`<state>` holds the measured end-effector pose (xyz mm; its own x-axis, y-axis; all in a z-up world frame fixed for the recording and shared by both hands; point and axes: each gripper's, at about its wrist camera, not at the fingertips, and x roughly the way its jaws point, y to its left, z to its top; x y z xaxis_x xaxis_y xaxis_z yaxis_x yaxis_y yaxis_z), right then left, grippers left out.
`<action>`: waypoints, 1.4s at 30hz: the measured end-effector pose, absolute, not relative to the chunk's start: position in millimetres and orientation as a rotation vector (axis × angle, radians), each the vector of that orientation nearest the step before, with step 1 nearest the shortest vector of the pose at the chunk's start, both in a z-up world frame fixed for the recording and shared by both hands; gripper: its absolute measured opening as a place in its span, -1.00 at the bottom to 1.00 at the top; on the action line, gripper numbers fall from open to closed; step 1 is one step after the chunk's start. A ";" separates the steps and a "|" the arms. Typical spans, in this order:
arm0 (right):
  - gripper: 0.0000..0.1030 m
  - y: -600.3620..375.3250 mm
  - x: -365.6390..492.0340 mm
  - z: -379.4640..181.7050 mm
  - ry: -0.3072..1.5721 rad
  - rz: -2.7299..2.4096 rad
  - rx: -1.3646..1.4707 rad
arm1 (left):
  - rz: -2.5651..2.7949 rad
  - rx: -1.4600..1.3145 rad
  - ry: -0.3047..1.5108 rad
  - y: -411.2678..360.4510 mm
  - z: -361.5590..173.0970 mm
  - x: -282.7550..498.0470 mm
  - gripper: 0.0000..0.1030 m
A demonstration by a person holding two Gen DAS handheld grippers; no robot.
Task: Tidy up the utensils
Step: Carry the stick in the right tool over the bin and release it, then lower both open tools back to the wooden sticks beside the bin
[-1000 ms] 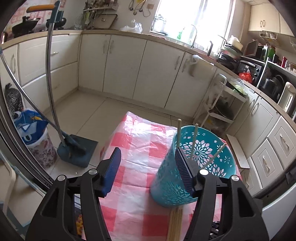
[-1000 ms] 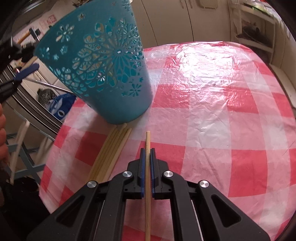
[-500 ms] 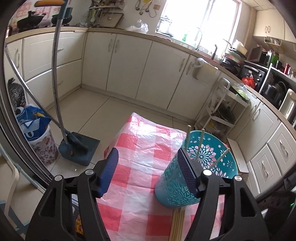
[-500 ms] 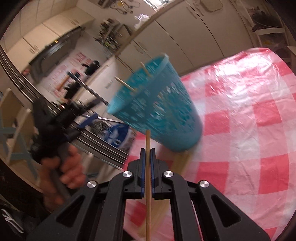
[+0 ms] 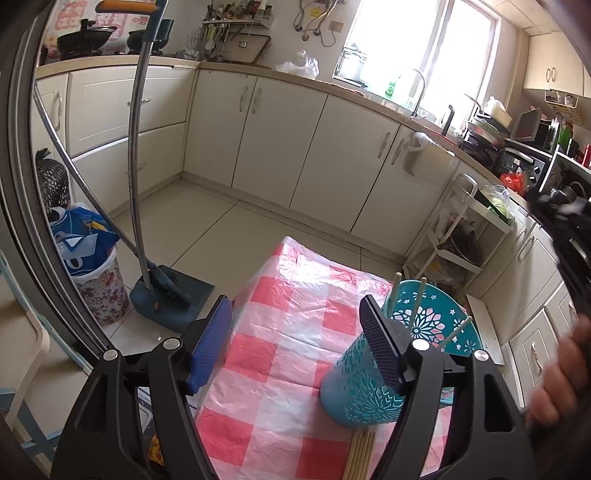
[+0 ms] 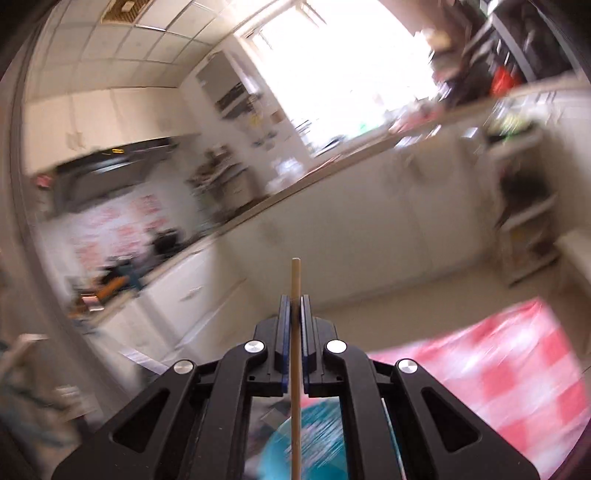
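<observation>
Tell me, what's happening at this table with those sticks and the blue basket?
A person is sorting chopsticks into the teal basket on the checked tablecloth. The right hand-held gripper is shut on one chopstick, above the basket. The left hand-held gripper is opening, empty, beside the basket. Three sticks stand inside; more chopsticks lie on the table.

No legible text found in either view. Red-and-pink wall posters (image 5: 79, 16) bear characters too blurred to read.
</observation>
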<state>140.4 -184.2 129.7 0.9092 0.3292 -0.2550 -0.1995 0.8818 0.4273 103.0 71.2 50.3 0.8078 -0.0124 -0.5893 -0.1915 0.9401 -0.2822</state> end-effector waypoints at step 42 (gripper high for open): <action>-0.29 -187.4 52.2 -28.7 0.738 0.165 0.253 | 0.107 -0.198 0.608 49.3 51.0 95.5 0.53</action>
<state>52.2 -187.4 -28.7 0.7289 0.2368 -0.6424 -0.0599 0.9567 0.2847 95.5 49.3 51.0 0.8158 0.0416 -0.5768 -0.1578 0.9756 -0.1528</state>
